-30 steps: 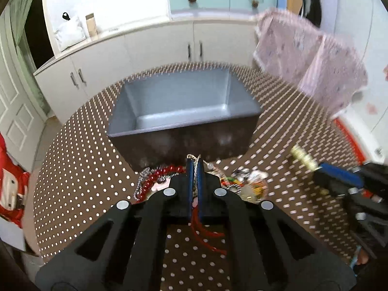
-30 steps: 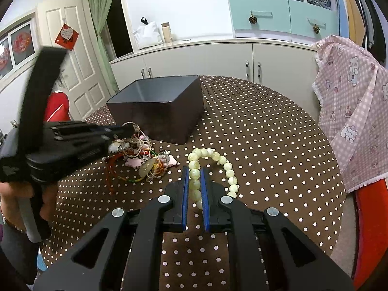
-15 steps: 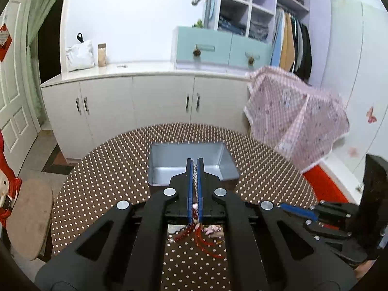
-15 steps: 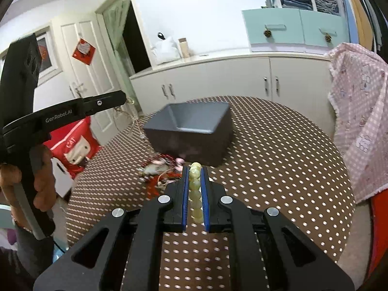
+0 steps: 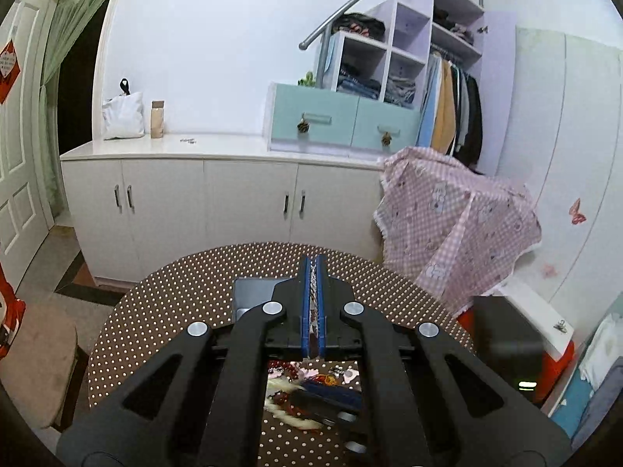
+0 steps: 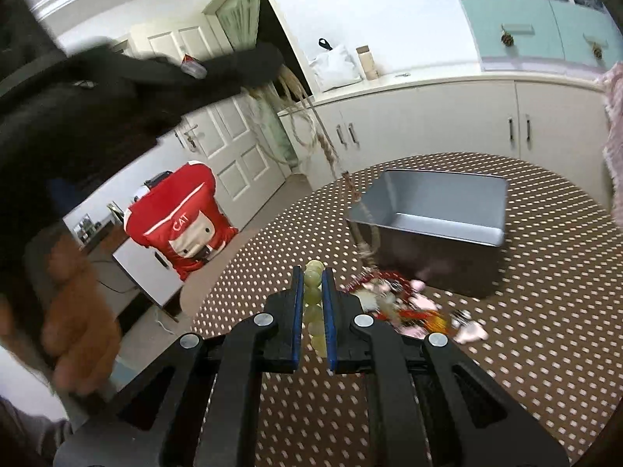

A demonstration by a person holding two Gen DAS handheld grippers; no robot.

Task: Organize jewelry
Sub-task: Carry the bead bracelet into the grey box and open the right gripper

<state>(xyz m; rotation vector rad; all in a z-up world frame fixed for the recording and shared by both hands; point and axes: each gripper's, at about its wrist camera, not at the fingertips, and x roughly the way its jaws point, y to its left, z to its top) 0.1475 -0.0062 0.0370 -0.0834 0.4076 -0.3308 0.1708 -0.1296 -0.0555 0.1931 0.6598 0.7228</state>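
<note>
- White cabinets run along the far wall in the left wrist view, and a round table with a brown polka-dot cloth stands in front of them.
- On that table sits a grey bin; only its left part shows, as the tool covers the rest.
- The left gripper is raised above the table, its blue-lined fingers pressed almost together on a thin chain pinched between them.
- Below the gripper, through the gap in its frame, a jewelry pile lies on the cloth on the near side of the bin, with the blue tip of the other tool just over it.
- A pink checked cloth hangs to the right of the table.

- White cabinets and a white door back the right wrist view, with a red bag on the floor left of the table.
- The right gripper pinches a pale green bead strand, beads stacked between its blue pads.
- The grey bin sits open on the cloth beyond and right of this gripper; no jewelry shows inside it.
- The jewelry pile lies blurred just in front of the bin.
- The left gripper is high at upper left, blurred; the chain hangs from it down to the pile, left of the bin.
</note>
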